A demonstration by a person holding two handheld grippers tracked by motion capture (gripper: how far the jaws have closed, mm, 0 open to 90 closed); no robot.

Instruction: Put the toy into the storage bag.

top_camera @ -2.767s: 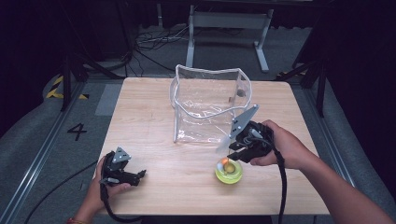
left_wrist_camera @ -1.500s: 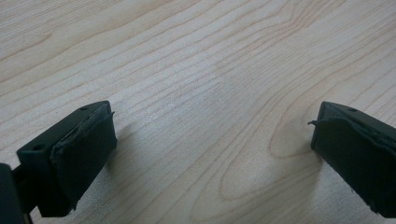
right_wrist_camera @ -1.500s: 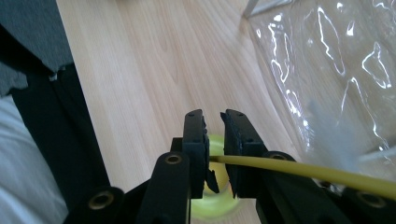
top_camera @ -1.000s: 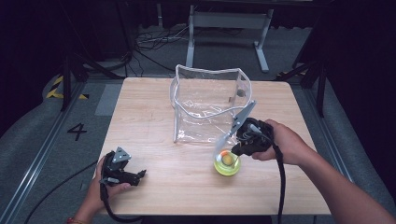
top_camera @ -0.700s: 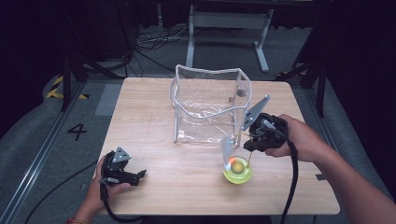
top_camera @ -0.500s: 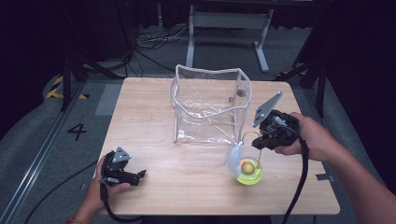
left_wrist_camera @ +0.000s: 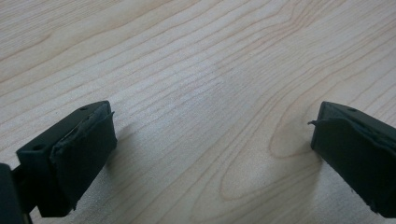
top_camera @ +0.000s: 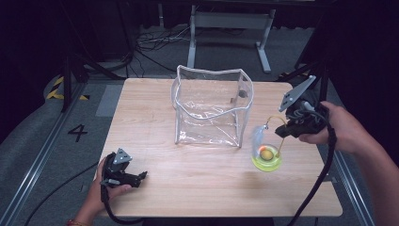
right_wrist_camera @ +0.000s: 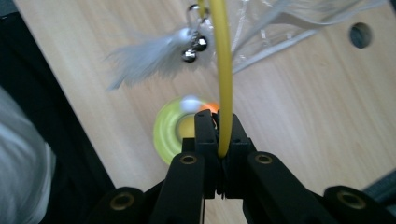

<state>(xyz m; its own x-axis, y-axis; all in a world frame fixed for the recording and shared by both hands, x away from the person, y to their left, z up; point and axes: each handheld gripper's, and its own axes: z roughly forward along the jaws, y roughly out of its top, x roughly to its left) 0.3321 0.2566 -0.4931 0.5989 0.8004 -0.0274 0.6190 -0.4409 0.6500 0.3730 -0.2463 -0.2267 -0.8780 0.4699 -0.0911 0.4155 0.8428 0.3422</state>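
A toy with a lime-green round base (top_camera: 267,159) holding an orange ball stands out at the table's right. A yellow wire (top_camera: 281,139) curves up from the base and carries a white feather (top_camera: 257,136) and small bells (right_wrist_camera: 194,48). My right gripper (top_camera: 283,132) is shut on that wire, and in the right gripper view the wire (right_wrist_camera: 221,70) runs up from between the closed jaws (right_wrist_camera: 219,136), with the base (right_wrist_camera: 169,133) below and the feather (right_wrist_camera: 142,60) blurred. My left gripper (top_camera: 139,176) rests open on the table near its front left; its jaws (left_wrist_camera: 210,154) have bare wood between them.
A clear plastic bag (top_camera: 211,106) stands open and upright in the middle of the wooden table (top_camera: 155,136), just left of the toy. Metal table legs and cables lie on the floor behind. The table's right edge is near my right hand.
My right gripper has moved to the right and upward, taking the toy along by its wire; the green base has shifted right, away from the bag's front corner. The left gripper stayed still.
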